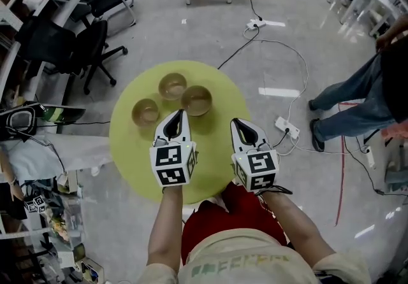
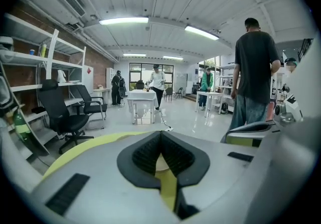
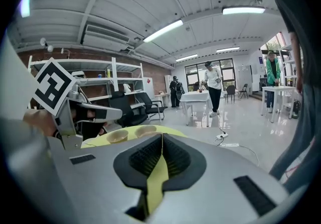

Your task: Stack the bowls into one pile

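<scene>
Trio of small translucent amber bowls (image 1: 173, 86) mid-frame on round yellow-green table (image 1: 131, 149); probably light, rigid, slick: pinch at rim. Left gripper (image 1: 180, 114), right gripper (image 1: 237, 123): jaws together, empty.

Readable text: none in any view.
Cube (image 1: 172, 163) on left tool (image 1: 180, 113): black-and-white square marker patterns, no letters or numbers.
Cube (image 1: 256, 171) on right tool (image 1: 236, 121): the same kind of patterns.
Shirt print (image 1: 224, 269): greenish lettering, too blurred to read.
</scene>
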Demonstrator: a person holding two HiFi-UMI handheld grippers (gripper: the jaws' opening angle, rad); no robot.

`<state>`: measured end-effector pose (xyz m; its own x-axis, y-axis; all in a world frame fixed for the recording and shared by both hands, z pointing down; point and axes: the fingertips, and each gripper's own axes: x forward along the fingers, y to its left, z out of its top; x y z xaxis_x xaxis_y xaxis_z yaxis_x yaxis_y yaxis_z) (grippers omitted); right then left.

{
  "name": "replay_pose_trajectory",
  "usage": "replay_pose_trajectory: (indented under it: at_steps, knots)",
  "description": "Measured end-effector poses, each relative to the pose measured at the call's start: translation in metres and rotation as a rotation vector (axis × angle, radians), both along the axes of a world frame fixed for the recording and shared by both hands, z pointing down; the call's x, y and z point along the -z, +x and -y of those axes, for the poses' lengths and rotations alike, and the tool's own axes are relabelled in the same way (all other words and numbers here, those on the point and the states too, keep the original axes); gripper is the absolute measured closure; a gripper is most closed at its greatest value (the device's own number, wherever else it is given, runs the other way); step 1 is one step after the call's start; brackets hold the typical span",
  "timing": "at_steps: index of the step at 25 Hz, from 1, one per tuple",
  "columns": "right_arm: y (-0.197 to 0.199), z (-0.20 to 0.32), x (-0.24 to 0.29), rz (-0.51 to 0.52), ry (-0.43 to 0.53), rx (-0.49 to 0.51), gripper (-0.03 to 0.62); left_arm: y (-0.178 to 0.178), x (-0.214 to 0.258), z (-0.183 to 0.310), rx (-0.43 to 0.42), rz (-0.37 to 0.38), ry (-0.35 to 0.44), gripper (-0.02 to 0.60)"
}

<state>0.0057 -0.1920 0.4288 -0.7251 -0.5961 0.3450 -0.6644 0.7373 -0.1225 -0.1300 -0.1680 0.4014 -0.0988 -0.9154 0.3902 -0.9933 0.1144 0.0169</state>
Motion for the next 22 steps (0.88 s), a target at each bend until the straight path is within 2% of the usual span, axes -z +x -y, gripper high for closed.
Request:
replay_pose_trajectory:
  at_steps: [22]
  knots:
    - [-0.008, -0.105, 0.048, 0.030, 0.124, -0.028, 0.559, -0.006, 0.032, -0.120, -0.020, -0.020, 0.077, 0.558]
